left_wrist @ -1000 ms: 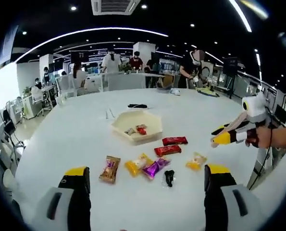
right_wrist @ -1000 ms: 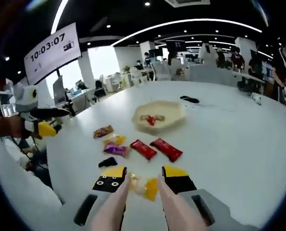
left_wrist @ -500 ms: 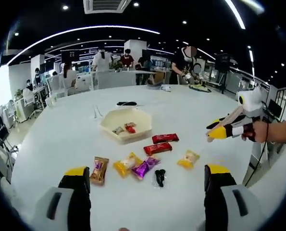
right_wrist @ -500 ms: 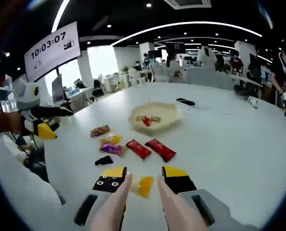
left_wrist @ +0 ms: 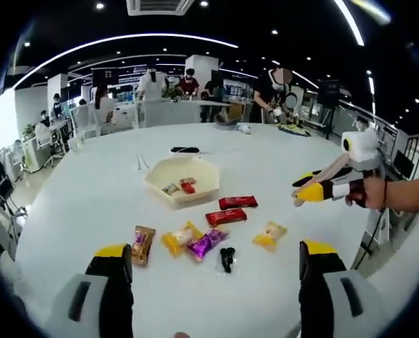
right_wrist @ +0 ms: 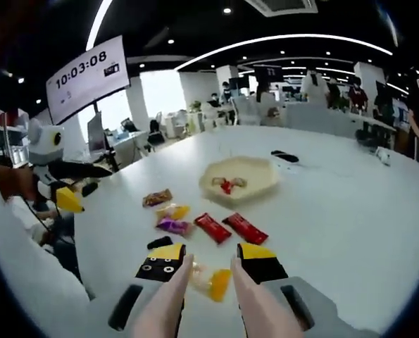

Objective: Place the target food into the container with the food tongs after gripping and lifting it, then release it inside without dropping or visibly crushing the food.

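Observation:
The cream hexagonal container sits mid-table with a few snacks inside. In front of it lie two red bars, a brown packet, a yellow packet, a purple packet and a small black piece. My right gripper is shut on pale food tongs, whose arms stand apart. An orange-yellow snack packet lies on the table between and below the tong tips. My left gripper hangs open over the near table edge.
The large white round table has bare surface on all sides of the snacks. A black object lies beyond the container. People stand at desks in the background. A wall clock screen is at the left.
The right gripper with the tongs has drifted slightly toward the table's middle, staying over the orange-yellow packet. Both views have shifted a little. The snacks lie where they were.

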